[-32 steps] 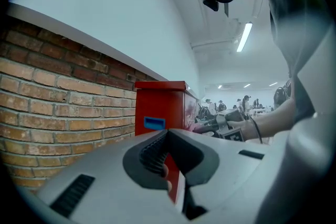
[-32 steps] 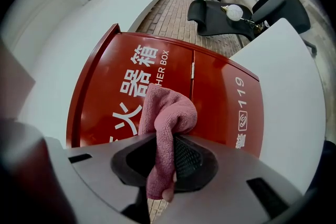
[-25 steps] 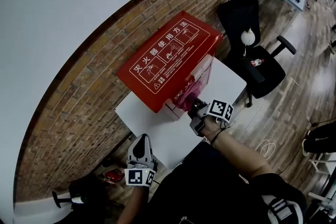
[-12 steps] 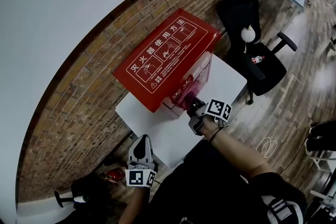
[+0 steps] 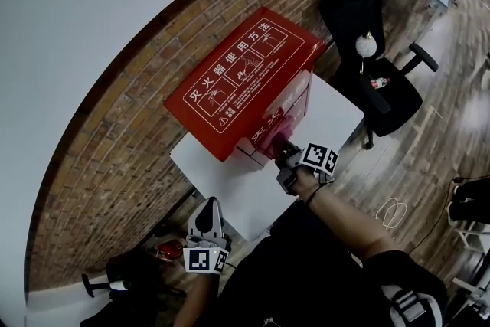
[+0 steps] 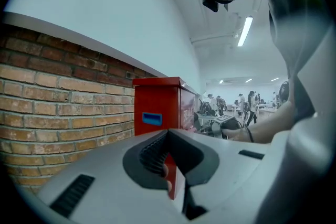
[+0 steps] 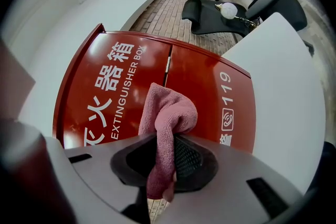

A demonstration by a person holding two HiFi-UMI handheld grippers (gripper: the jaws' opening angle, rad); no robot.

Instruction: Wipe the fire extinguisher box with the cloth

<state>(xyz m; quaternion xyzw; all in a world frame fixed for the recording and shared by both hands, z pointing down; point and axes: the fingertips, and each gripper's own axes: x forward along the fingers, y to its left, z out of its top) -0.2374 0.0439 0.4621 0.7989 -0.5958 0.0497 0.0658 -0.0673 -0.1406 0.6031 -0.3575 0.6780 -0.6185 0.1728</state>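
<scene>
The red fire extinguisher box (image 5: 243, 86) stands on a white desk (image 5: 230, 188) with its back against a brick wall (image 5: 115, 165). Its sloped lid carries white instruction panels, and its front face reads "EXTINGUISHER BOX" and "119" in white.

The right gripper (image 5: 282, 152) is just in front of the box, at the lower part of that front face. Its fingers are clamped on a pink cloth (image 7: 167, 118). A fold of the cloth bulges out above the fingers toward the box front, beside the seam between the two door panels, and a tail hangs down between them. In the head view the cloth lies against the box front; whether it presses there cannot be told.

The left gripper (image 5: 205, 209) is well apart from the box, off the desk's near corner and low down. Its fingers are closed together with nothing between them. From its own view, the box shows beyond the fingers as a red upright block with a blue slot on its side.

A black office chair (image 5: 366, 50) stands past the box's far end, beside the desk.
</scene>
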